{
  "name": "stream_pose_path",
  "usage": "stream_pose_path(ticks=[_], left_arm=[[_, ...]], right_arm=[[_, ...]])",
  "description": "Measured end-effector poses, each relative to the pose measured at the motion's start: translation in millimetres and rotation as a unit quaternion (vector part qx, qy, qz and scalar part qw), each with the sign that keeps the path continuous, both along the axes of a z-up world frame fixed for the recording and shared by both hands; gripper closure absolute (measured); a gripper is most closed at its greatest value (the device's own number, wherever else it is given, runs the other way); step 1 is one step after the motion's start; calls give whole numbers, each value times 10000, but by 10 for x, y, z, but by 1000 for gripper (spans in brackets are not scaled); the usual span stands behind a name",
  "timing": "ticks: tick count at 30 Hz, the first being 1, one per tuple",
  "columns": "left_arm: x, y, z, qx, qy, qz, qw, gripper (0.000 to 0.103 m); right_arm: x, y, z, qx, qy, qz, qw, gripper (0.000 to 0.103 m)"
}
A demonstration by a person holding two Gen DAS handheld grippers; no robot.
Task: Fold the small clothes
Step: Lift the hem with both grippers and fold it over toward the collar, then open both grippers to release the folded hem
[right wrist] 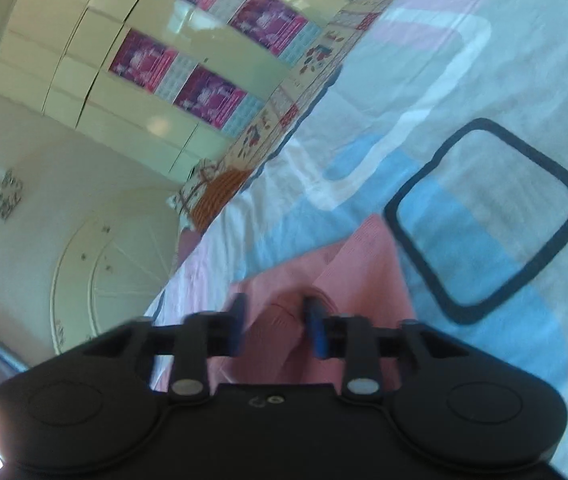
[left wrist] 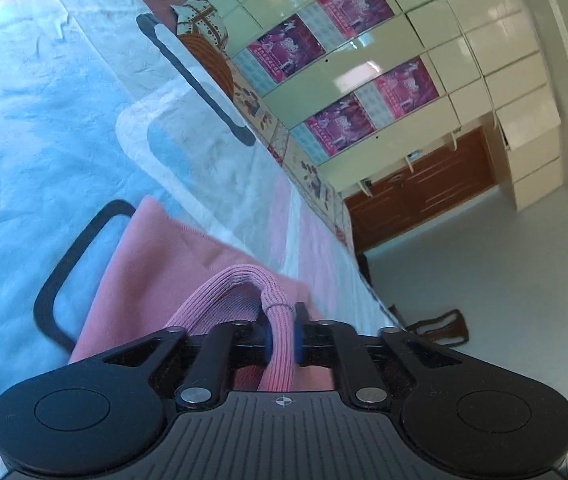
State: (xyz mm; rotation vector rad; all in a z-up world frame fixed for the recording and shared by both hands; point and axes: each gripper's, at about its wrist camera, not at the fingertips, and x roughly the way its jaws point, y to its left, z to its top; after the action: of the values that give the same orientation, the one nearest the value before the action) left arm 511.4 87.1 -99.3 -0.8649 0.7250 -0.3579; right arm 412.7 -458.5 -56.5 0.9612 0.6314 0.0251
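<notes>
- The right wrist view is smeared, so the right hand-held gripper [right wrist: 273,330] fingertips blur against the pink garment [right wrist: 348,272].
- The garment's near part is hidden behind both gripper bodies.
- Print on the wardrobe posters [left wrist: 358,0] is too small to read.

A bed [left wrist: 63,100] with a pale blue, white and pink sheet fills most of both views. Behind it stands a cream wardrobe [left wrist: 464,52] with glossy doors and magenta posters [left wrist: 292,48]. A brown wooden cabinet [left wrist: 424,192] stands below. The floor [left wrist: 504,280] is pale and smooth.
</notes>
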Motion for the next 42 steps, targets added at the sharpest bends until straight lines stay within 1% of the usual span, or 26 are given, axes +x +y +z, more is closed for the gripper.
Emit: stream_pose_path(ticks=[1,2,4,5,7,10,11,15,16,17,18,19,21,22,23,24,25,26,28,29,30,32,35,38,40,42], left_arm=[[22,23,8,73,-72,129,9999,43],[18,64,37,174,-195,310,9992,18],[24,139,103,236,-521,308,9979,17],[56,151,127,383,-536,235,9976,17],[170,75,178,1097,-509,-184,9925,17],[302,-181,252,2309,-625,-962,9662,17],[334,-294,279,2716,-727,-1189,9523,17],[460,-662,254,3616,-1080,-1906,9062,21],[486,-745,238,3811,-1144,-2010,8951,26],[512,-839,204,4051,-1155,-2085,8827,42],[512,-912,173,4272,-1098,-2133,8717,59],[499,-960,150,4444,-1108,-2132,8630,64],[465,-970,168,4395,-1307,-2078,8641,101],[395,-951,221,4369,-1510,-1925,8656,101],[317,-886,281,4163,-1770,-1702,8754,101],[213,-744,341,3704,-2010,-1387,8962,102],[182,-646,351,3571,-1947,-1072,9072,102],[201,-562,296,3626,-1714,-786,9127,102],[276,-430,181,3328,-1285,-650,9319,101],[285,-436,165,3340,-1241,-654,9321,101],[284,-480,164,3447,-1293,-695,9272,101],[285,-533,198,3516,-1403,-726,9227,101],[344,-508,236,3451,-1401,-632,9259,101],[449,-557,168,3607,-1284,-679,9213,101],[505,-635,92,3791,-1131,-782,9151,101],[544,-744,-1,4045,-1013,-895,9045,101]], right_arm=[[-2,-14,-6,-130,-48,-124,9998,36],[2,-18,0,-241,-92,-92,9996,40],[4,-13,19,-417,-131,86,9990,46],[-7,7,44,-608,-147,166,9979,46],[15,75,95,-1052,-64,456,9934,50],[121,252,161,-1775,80,918,9798,51],[169,314,175,-1991,111,1034,9745,51],[357,531,168,-2695,263,1376,9527,52],[390,573,153,-2849,307,1481,9465,55],[411,607,131,-2977,331,1562,9412,59],[426,648,122,-3097,365,1660,9355,69],[434,689,116,-3269,415,1698,9288,77],[437,736,117,-3502,406,1727,9197,84],[442,747,124,-3539,364,1752,9180,93],[400,771,159,-3649,221,1769,9138,93],[332,788,224,-3740,-90,1720,9113,93],[274,751,290,-3657,-366,1565,9168,93],[218,668,321,-3518,-528,1282,9258,94],[240,457,213,-3345,-164,709,9396,94],[257,407,161,-3213,-83,646,9447,94],[260,421,143,-3204,-81,684,9448,94],[256,503,150,-3388,-127,753,9378,94],[262,499,192,-3352,-228,635,9397,94],[331,523,200,-3419,-199,637,9374,93],[399,528,132,-3496,-25,650,9346,93],[496,532,-6,-3510,366,709,9330,92]])
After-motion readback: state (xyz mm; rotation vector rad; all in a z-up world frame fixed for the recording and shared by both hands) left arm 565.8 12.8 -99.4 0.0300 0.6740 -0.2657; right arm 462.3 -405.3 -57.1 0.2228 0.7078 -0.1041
